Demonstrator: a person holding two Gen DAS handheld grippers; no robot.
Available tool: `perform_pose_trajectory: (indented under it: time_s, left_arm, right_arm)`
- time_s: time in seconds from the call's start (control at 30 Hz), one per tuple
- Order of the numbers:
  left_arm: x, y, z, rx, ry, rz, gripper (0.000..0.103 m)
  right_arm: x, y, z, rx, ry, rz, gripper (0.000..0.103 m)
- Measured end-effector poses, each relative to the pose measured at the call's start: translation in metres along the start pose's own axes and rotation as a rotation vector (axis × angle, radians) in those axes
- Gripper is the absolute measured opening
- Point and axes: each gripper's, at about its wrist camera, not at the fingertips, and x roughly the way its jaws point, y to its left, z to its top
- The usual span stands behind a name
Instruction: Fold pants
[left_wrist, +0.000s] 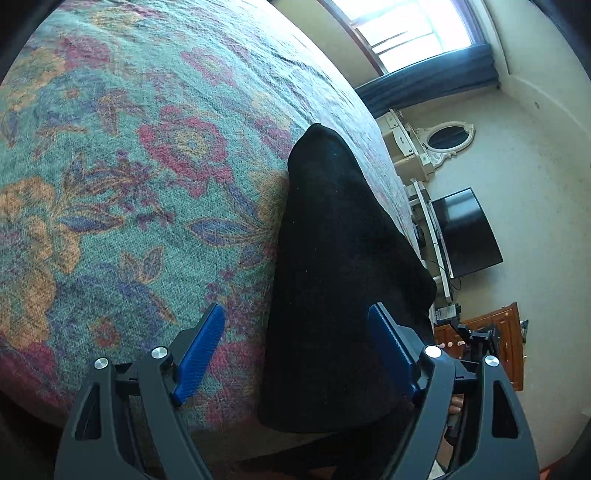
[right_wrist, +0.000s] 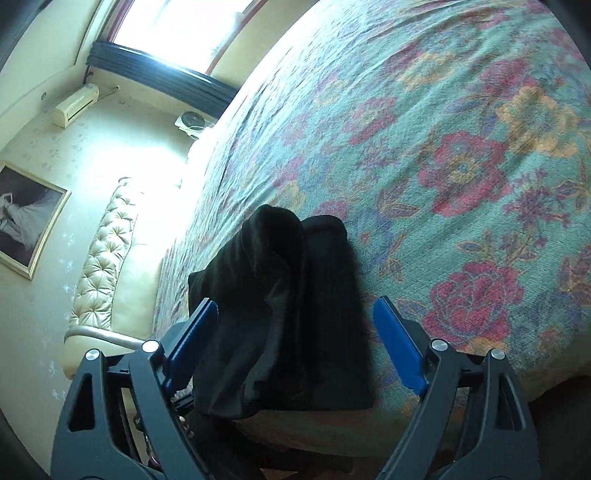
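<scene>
The black pants (left_wrist: 340, 280) lie folded lengthwise on the floral bedspread (left_wrist: 129, 166), near the bed's front edge, one end hanging over it. My left gripper (left_wrist: 299, 325) is open, its blue pads (left_wrist: 201, 354) apart, above the pants' near end. In the right wrist view the pants (right_wrist: 295, 306) show as a bunched dark strip with a raised fold at the far end. My right gripper (right_wrist: 295, 328) is open, its blue pads (right_wrist: 399, 350) on either side of the pants, not touching them.
The bedspread (right_wrist: 443, 147) spreads wide beyond the pants. A tufted headboard (right_wrist: 103, 258) stands at the bed's end. A television (left_wrist: 465, 232), a wooden cabinet (left_wrist: 491, 332) and a window (left_wrist: 413, 29) stand beyond the bed.
</scene>
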Motion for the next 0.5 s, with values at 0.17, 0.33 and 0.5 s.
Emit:
perform_pose_trajectory:
  time_s: [0.17, 0.33, 0.5]
  left_arm:
    - [-0.006, 0.012, -0.006, -0.060, 0.001, -0.054, 0.079]
    - [-0.005, 0.018, -0.010, -0.106, -0.029, -0.089, 0.084]
    - [0.003, 0.011, -0.014, -0.131, -0.013, -0.124, 0.086]
  right_arm:
    - [0.008, -0.028, -0.017, 0.066, 0.071, -0.018, 0.086]
    - [0.040, -0.028, -0.041, 0.138, 0.157, 0.128, 0.089]
    - [0.048, -0.017, -0.048, 0.072, 0.136, 0.070, 0.084]
